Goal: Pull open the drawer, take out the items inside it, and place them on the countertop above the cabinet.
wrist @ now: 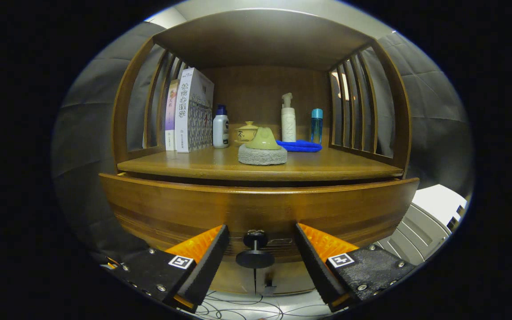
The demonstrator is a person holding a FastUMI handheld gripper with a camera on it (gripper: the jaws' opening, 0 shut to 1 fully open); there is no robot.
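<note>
Wooden cabinet (260, 40) w/ slatted sides fills most of the scene. Drawer (256, 209) front sits below the countertop (327, 166), looks pulled out a bit; contents hidden. On countertop, big to small: books (191, 111) upright at one end, pump bottle (288, 118), white bottle (221, 128), scrub sponge (262, 149) nearest front edge, blue cloth (300, 146), lidded cup (246, 132) behind sponge, blue bottle (317, 126). Gripper (260, 253) fingers spread apart, dark drawer knob (255, 251) between them, touching neither.
</note>
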